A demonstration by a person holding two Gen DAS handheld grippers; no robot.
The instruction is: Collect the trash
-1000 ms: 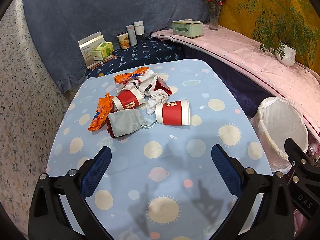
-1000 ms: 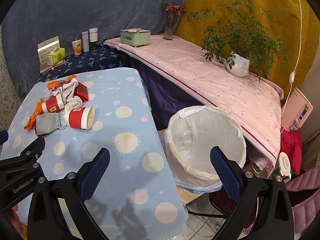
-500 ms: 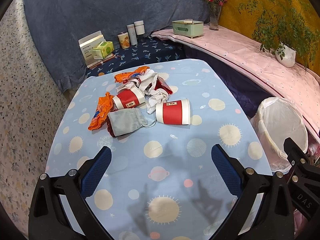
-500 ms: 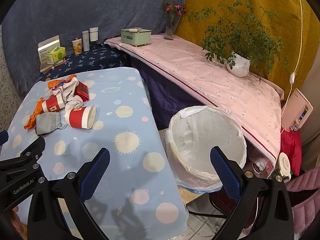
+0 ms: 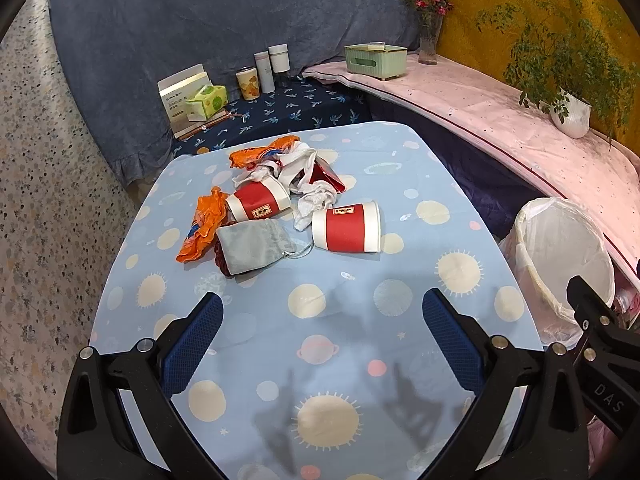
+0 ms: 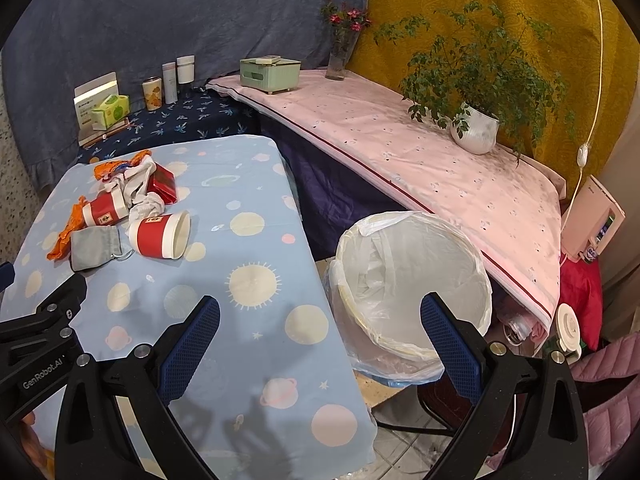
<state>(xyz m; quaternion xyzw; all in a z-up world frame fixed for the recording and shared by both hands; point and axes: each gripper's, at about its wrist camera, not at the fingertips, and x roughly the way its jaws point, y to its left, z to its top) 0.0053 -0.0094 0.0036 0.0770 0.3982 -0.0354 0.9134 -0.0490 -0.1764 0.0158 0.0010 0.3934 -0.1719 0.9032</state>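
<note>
Trash heaped at the far left of the blue planet-print table [image 5: 452, 216]: two red-and-white paper cups on their sides, one [image 5: 346, 227] nearer and one [image 5: 258, 203] behind it, plus orange wrappers [image 5: 202, 226], crumpled white paper [image 5: 316, 198] and a grey drawstring pouch [image 5: 252, 248] touching the pile. Left gripper [image 5: 322, 322] spread wide above bare cloth, holding nothing, well short of the heap. Right gripper [image 6: 320, 324] likewise gaping and empty, straddling the table's right edge and the white-lined bin [image 6: 412, 280] just beside it. Nothing between jaws and pile. Potted plant [image 6: 476, 128] on the pink shelf behind.
</note>
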